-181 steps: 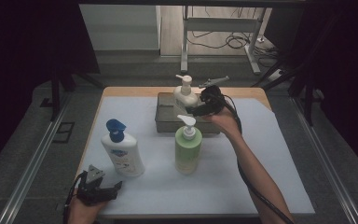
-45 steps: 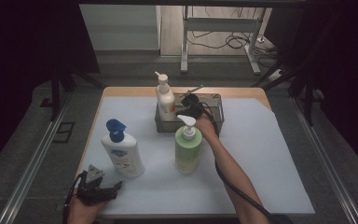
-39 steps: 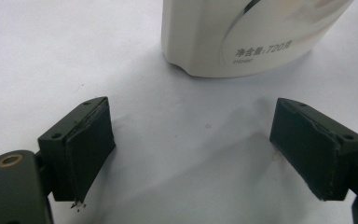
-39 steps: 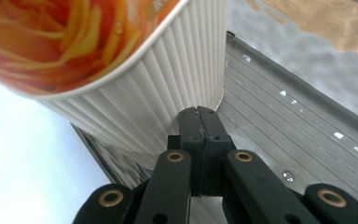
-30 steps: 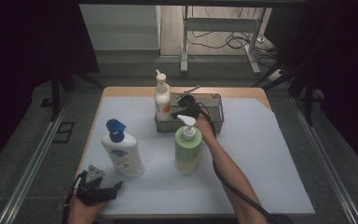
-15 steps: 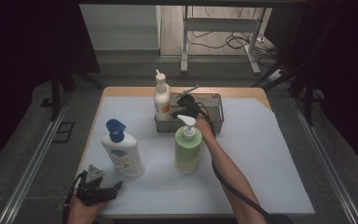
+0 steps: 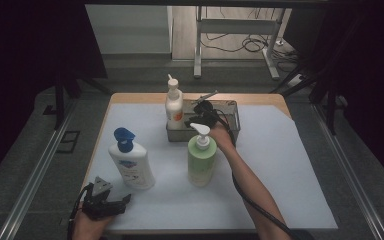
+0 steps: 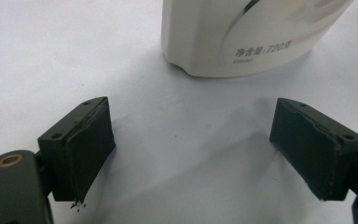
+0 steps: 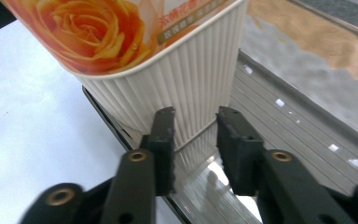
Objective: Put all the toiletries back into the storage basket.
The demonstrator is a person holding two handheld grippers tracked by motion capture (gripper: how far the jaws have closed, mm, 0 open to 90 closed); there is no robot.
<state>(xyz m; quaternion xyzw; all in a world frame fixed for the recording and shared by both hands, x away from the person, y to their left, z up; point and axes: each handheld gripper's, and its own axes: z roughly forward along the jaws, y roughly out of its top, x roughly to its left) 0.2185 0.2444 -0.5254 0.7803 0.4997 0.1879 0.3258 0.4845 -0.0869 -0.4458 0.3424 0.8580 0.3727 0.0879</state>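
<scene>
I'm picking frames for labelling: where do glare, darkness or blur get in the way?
High view: dark surroundings, lit white table, small details soft. Left gripper view: sharp, soft shadows under the white bottle. Right gripper view: the metal tray mirrors light; the rose bottle looks slightly blurred up close.

My black right claw (image 9: 193, 140) faces a cream ribbed bottle (image 9: 168, 70) printed with orange roses; a green bottle (image 7: 201, 162) and a blue-capped white bottle (image 7: 130, 162) stand on my white tabletop (image 7: 290, 165).
</scene>
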